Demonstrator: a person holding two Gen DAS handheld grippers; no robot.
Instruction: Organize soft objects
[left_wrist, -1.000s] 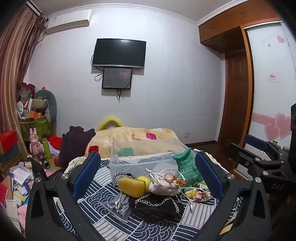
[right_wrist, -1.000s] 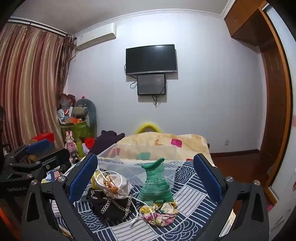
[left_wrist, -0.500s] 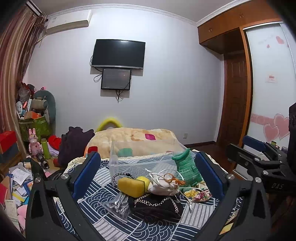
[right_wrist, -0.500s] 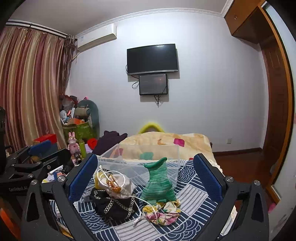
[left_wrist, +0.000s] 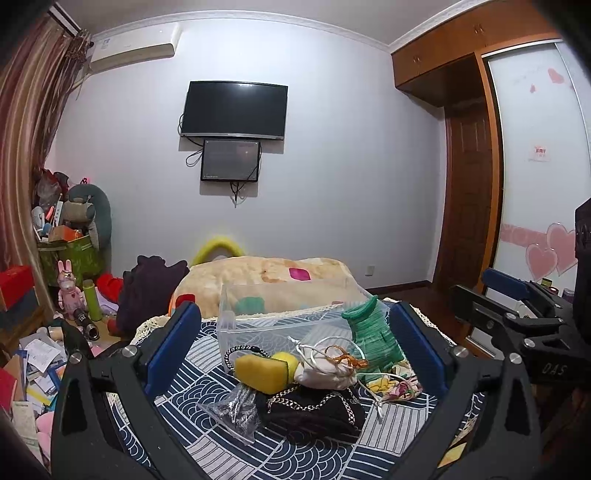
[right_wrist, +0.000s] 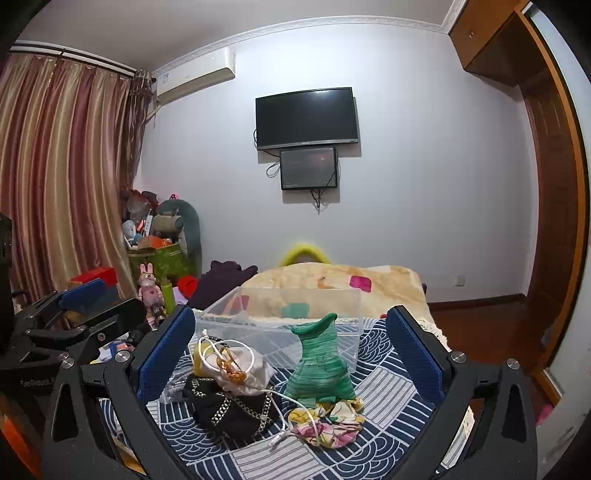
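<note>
On a table with a navy patterned cloth (left_wrist: 192, 373) lies a heap of soft things: a yellow sponge (left_wrist: 260, 373), a white drawstring pouch (left_wrist: 323, 371), a black chain bag (left_wrist: 314, 408), a green knitted piece (left_wrist: 375, 341) standing upright, and a floral scrunchie (left_wrist: 395, 386). Behind them stands a clear plastic bin (left_wrist: 280, 325). My left gripper (left_wrist: 295, 354) is open, hovering in front of the heap. My right gripper (right_wrist: 291, 358) is open and frames the pouch (right_wrist: 240, 373), the green piece (right_wrist: 319, 363), the black bag (right_wrist: 229, 406) and the scrunchie (right_wrist: 327, 421).
A small clear bag of dark bits (left_wrist: 236, 411) lies at the heap's front left. A white cord (right_wrist: 291, 410) trails over the cloth. A bed with a beige blanket (left_wrist: 266, 280) is behind the table. Clutter and a toy rabbit (left_wrist: 68, 290) fill the floor at left.
Both grippers have drifted only slightly; the views shifted a little. Nothing on the table has moved, and both stay open.
</note>
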